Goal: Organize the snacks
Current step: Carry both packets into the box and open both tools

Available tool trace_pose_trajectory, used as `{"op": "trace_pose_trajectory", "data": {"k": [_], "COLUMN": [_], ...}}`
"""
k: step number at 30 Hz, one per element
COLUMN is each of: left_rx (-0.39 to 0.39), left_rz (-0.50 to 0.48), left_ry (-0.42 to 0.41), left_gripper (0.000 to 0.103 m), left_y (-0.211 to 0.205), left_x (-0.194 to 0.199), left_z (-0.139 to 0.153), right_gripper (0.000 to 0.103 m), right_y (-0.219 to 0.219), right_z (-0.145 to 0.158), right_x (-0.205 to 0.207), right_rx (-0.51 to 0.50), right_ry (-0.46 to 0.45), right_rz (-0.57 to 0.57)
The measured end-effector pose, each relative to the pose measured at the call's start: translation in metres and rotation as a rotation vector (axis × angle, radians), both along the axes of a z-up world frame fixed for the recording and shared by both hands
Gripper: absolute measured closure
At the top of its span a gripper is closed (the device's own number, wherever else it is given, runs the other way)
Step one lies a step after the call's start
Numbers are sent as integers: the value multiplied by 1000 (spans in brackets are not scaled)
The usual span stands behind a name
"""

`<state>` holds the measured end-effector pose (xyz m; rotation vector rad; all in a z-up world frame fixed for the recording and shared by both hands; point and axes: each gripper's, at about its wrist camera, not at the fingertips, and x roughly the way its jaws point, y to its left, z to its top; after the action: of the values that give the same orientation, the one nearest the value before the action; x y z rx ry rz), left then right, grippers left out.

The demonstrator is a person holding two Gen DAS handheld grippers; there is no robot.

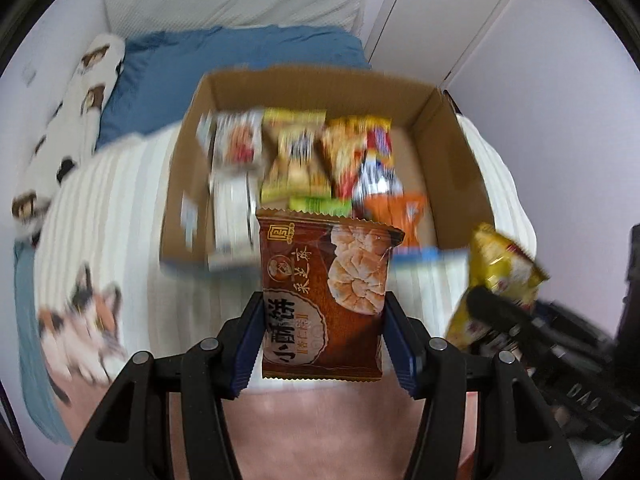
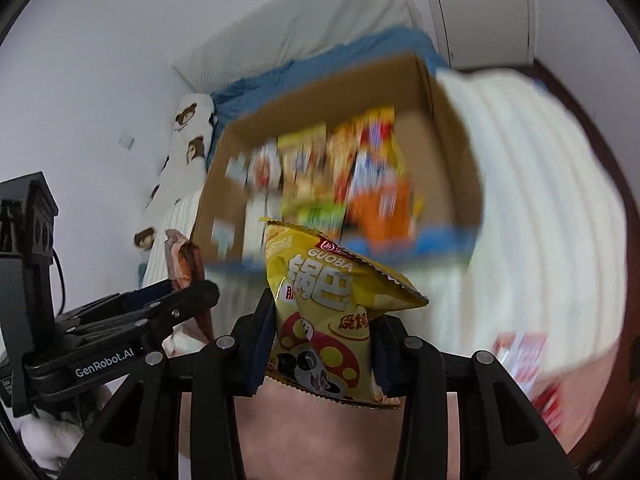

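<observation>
My left gripper (image 1: 325,322) is shut on a brown biscuit packet (image 1: 325,292), held upright in front of an open cardboard box (image 1: 320,84). The box holds several snack packets (image 1: 296,160) standing side by side. At the right edge of the left wrist view, the right gripper holds a yellow packet (image 1: 502,276). In the right wrist view my right gripper (image 2: 325,320) is shut on that yellow Guoba crisp bag (image 2: 320,300), below the same box (image 2: 452,152). The left gripper (image 2: 176,300) with its brown packet (image 2: 186,256) shows at the left.
The box stands on a white ribbed blanket (image 1: 116,208) on a bed with a blue pillow (image 1: 224,56) and a bear-print bolster (image 1: 76,120). A cat-print cloth (image 1: 86,332) lies at the lower left. Red-and-white packets (image 2: 528,364) lie at the lower right. A door (image 1: 444,12) stands behind.
</observation>
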<state>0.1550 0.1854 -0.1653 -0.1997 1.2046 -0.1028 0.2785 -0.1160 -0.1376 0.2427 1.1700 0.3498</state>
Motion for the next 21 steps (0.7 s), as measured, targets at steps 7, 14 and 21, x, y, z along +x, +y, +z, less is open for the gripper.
{"op": "trace_pose_trajectory", "data": {"k": [7, 14, 21], "left_rx": [44, 60, 37], "left_rz": [-5, 18, 32], "left_ry": [100, 223, 323], "left_gripper": [49, 49, 46], "left_y": [8, 18, 19], "left_x": [98, 146, 158], "left_z": [-20, -67, -108], "right_gripper": [59, 59, 34], "right_y": [0, 7, 3], "right_z": [6, -29, -65], "right_x": [109, 172, 189], "right_rx": [-138, -253, -282], "right_ry": [-5, 53, 121], "right_rz": [7, 22, -30]}}
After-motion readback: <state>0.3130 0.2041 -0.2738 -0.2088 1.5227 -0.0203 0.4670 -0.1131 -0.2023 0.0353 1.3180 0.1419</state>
